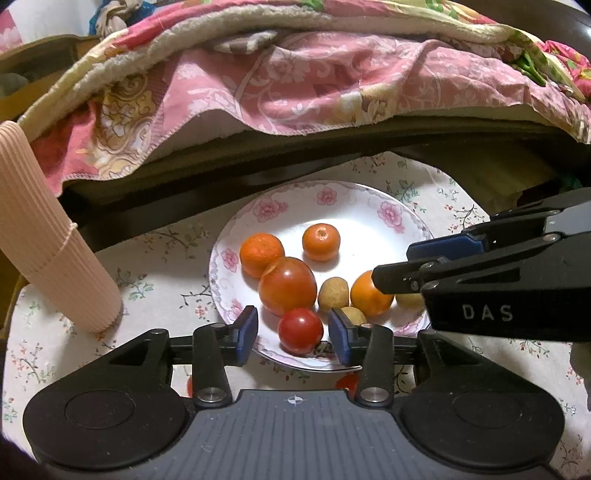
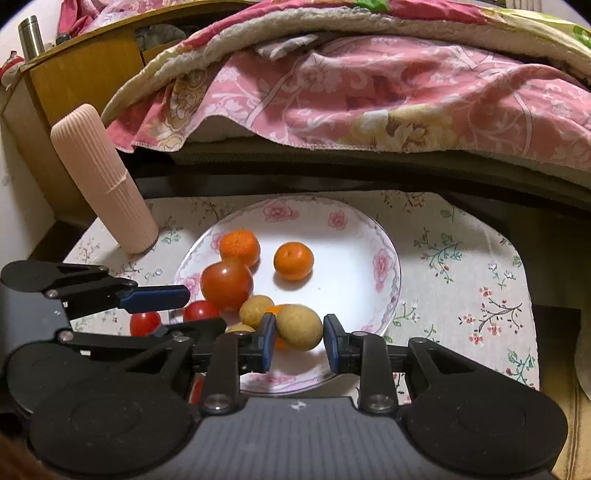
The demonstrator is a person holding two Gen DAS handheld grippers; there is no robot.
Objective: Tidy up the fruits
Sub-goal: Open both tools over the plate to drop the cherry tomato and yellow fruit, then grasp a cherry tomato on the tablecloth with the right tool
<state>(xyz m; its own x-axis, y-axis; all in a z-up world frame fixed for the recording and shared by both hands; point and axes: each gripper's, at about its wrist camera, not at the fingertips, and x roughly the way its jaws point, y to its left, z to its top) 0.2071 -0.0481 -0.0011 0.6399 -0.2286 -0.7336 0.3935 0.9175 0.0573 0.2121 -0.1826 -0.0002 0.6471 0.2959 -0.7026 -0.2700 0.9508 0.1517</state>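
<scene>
Here, a pink floral quilt (image 1: 295,81) hangs over the dark edge of a bed behind my work surface, with a wooden cabinet (image 2: 85,70) and a steel flask (image 2: 31,35) at the far left. Below it lies a table (image 1: 436,184) under a pale flowered cloth, where a ribbed pink roll (image 1: 48,236) stands tilted at the left. A white plate (image 1: 332,206) with pink blossoms on its rim sits at the middle and carries the fruit: a large tomato (image 1: 287,285), three oranges, among them the far orange (image 1: 320,243), and several small tan fruits. My left gripper (image 1: 293,330) is spread around a small red tomato (image 1: 300,330) at the plate's near rim, pads clear of it. My right gripper (image 2: 299,341) is likewise parted, with a tan fruit (image 2: 299,326) between its blue pads; one pad is just beside it, the other stands apart. Another small tomato (image 2: 144,323) lies on the cloth beside the plate
</scene>
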